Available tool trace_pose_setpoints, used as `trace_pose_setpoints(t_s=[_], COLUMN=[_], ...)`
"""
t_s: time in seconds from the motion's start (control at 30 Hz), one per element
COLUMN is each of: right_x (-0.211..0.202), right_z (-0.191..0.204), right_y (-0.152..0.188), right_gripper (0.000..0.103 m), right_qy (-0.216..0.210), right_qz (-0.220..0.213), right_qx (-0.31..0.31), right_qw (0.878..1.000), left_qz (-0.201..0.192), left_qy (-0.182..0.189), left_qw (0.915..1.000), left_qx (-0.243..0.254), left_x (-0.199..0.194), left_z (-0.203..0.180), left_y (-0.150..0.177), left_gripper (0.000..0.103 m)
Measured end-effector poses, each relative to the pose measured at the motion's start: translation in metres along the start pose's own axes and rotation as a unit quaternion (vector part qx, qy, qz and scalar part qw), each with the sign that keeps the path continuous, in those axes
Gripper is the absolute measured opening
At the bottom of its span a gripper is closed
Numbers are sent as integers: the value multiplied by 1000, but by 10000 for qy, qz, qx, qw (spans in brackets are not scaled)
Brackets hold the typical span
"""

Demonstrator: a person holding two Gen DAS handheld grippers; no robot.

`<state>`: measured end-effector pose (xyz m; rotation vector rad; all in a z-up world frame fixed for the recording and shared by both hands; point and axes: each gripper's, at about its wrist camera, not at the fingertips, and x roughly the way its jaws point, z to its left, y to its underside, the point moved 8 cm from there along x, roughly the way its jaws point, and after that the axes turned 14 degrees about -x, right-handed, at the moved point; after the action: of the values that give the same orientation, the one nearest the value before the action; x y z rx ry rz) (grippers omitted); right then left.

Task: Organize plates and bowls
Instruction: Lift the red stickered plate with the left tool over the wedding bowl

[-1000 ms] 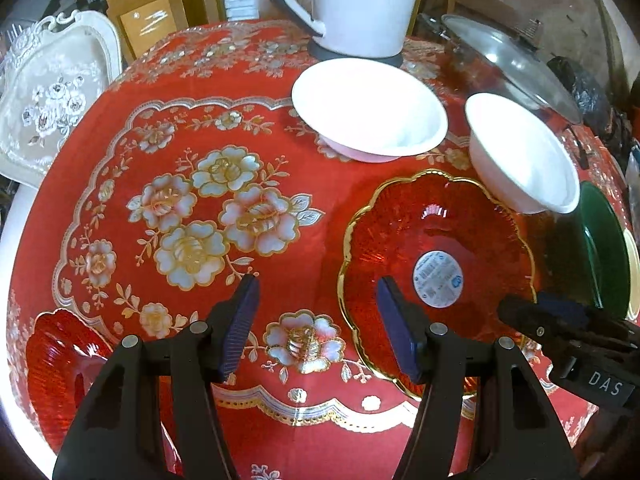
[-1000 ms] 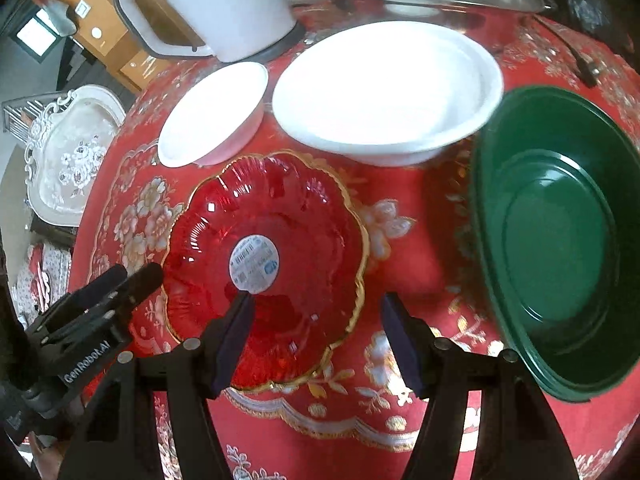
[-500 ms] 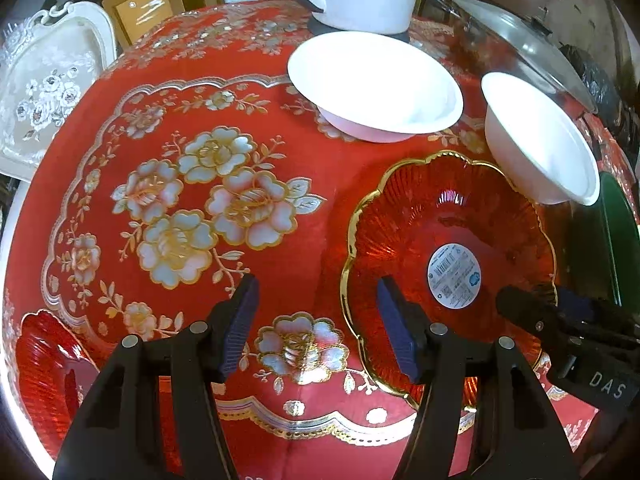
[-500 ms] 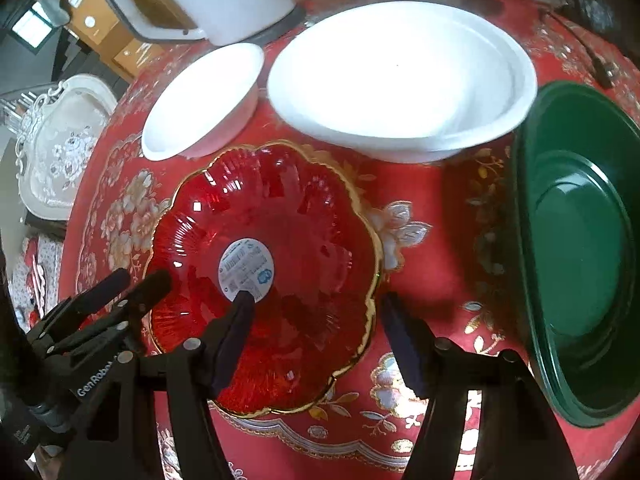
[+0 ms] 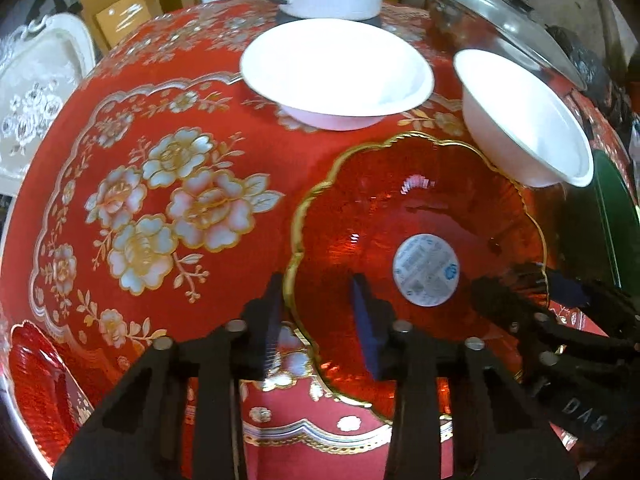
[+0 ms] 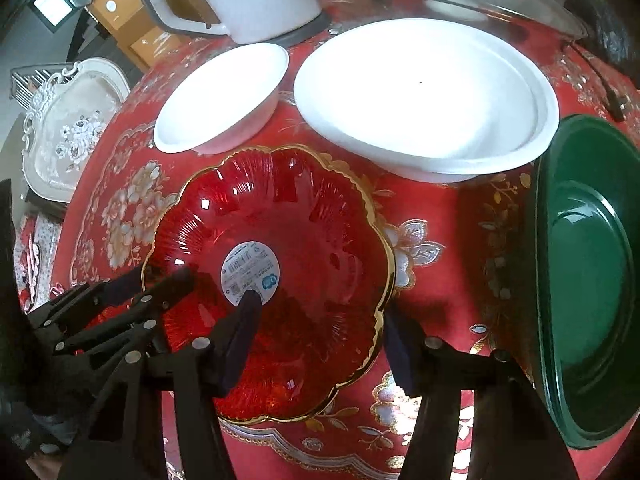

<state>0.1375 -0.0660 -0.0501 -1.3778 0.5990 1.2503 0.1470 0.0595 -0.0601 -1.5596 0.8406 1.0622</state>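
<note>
Plates and bowls lie unstacked on the red tablecloth [image 5: 168,92]: green plate [image 6: 592,280] at right, large white bowl [image 6: 424,96] and small white bowl [image 6: 224,96] behind, red glass plate [image 6: 272,280] in front. Sorting appears barely begun. Both the left gripper [image 5: 316,320] and right gripper [image 6: 320,340] are spread apart, each straddling opposite rim sections of the red glass plate, gripping nothing yet.

Black left gripper [image 5: 318,320], silver pivot screws, blue-padded jaws, "DAS" lettering.

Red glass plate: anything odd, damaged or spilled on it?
No cracks, chips or spills show. The only oddity is a round white barcode sticker stuck at the centre of the red glass plate; both claws straddle its rim.
</note>
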Motion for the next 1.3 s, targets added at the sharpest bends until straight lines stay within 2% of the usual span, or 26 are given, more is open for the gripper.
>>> trace_pose_setpoints(t_s=[0.27, 0.5, 0.83, 1.3], right_x=[1, -5, -26, -44], right_z=[6, 14, 37, 102], right_y=[1, 0, -2, 1], right_gripper=[60, 60, 61, 61], right_qy=[468, 558, 485, 201], right_qz=[20, -45, -174, -210], right_qx=[-214, -313, -505, -1047], right_qw=[9987, 9979, 9974, 9941], left_qz=[107, 82, -105, -456], left_qy=[27, 69, 127, 29], left_qw=[9998, 9996, 9990, 9949], left_qx=[-141, -273, -423, -896], left_x=[1, -10, -44, -98], left_z=[3, 13, 34, 93], left_y=[0, 3, 5, 20], left_gripper=[30, 29, 29, 29])
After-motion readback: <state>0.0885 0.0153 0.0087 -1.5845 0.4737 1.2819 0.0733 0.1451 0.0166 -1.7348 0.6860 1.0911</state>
